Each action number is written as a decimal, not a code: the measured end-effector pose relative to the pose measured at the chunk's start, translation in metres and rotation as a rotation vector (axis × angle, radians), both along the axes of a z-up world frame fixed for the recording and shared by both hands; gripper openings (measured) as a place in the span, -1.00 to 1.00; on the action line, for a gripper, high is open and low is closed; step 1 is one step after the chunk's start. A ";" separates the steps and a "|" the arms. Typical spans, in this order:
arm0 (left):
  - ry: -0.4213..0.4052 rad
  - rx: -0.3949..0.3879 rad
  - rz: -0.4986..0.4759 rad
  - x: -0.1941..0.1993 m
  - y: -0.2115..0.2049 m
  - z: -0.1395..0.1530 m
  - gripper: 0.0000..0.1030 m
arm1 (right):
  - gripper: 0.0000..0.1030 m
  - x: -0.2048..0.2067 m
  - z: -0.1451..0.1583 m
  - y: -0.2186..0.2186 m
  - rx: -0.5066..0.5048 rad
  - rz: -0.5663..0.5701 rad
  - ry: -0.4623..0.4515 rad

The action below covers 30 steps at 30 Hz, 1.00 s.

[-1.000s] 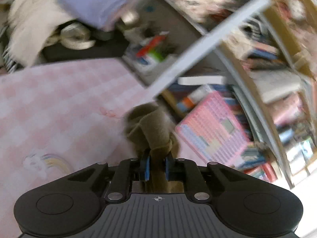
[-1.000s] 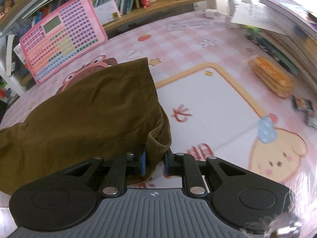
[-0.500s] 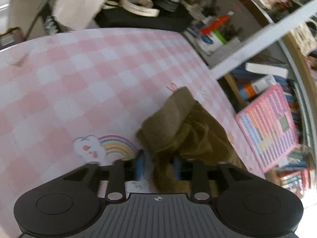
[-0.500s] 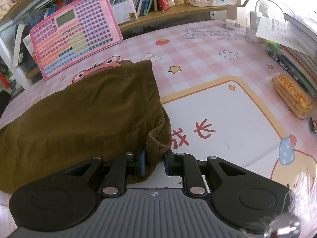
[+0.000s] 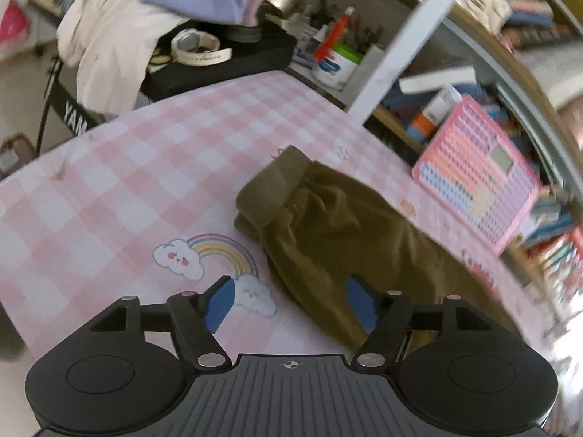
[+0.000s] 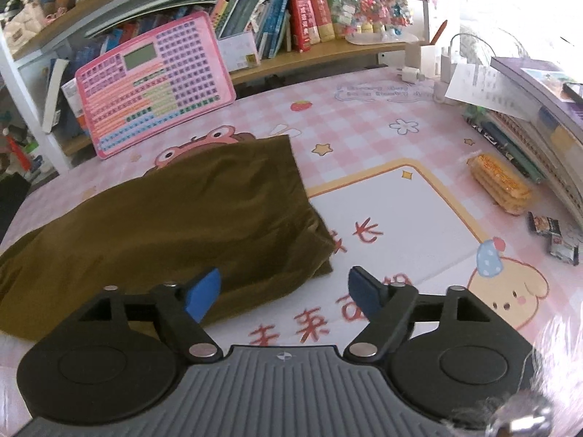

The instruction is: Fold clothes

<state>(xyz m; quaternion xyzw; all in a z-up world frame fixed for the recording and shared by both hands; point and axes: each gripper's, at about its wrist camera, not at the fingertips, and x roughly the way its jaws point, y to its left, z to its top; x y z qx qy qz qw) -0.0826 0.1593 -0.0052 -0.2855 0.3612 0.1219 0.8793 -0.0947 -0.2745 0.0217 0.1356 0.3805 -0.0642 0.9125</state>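
An olive-brown garment (image 6: 175, 215) lies flat on the pink checked table cover (image 6: 382, 134). In the left wrist view its cuffed end (image 5: 269, 189) points away from me and the cloth (image 5: 346, 233) runs back to the right. My left gripper (image 5: 291, 304) is open and empty, just above the garment's near edge. My right gripper (image 6: 288, 293) is open and empty, over the garment's near right corner (image 6: 313, 262).
A pink toy tablet (image 6: 153, 83) leans on the bookshelf behind the garment. A snack packet (image 6: 499, 182), small wrappers (image 6: 554, 236) and stacked books (image 6: 539, 109) lie at the right. Clothes (image 5: 120, 36) are heaped on a black stand past the table's left edge.
Both grippers were shut on the garment and have opened, letting it go. The garment now lies flat on the table. The left gripper has drawn back from the cuffed end.
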 end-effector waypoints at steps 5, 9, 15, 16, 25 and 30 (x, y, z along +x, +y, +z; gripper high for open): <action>0.034 0.095 -0.068 -0.011 -0.023 0.000 0.56 | 0.75 -0.018 -0.001 0.022 -0.011 0.022 0.020; 0.060 0.121 -0.124 -0.021 -0.039 -0.005 0.57 | 0.77 -0.027 -0.008 0.040 -0.023 0.067 0.062; 0.086 0.168 -0.214 -0.031 -0.063 -0.011 0.59 | 0.82 -0.033 -0.006 0.053 -0.056 0.099 0.060; 0.088 0.177 -0.225 -0.032 -0.065 -0.011 0.59 | 0.82 -0.034 -0.006 0.055 -0.058 0.103 0.062; 0.113 0.187 -0.262 -0.038 -0.073 -0.018 0.64 | 0.83 -0.034 -0.013 0.069 -0.085 0.156 0.105; 0.126 0.200 -0.272 -0.038 -0.076 -0.021 0.65 | 0.83 -0.033 -0.017 0.078 -0.112 0.190 0.132</action>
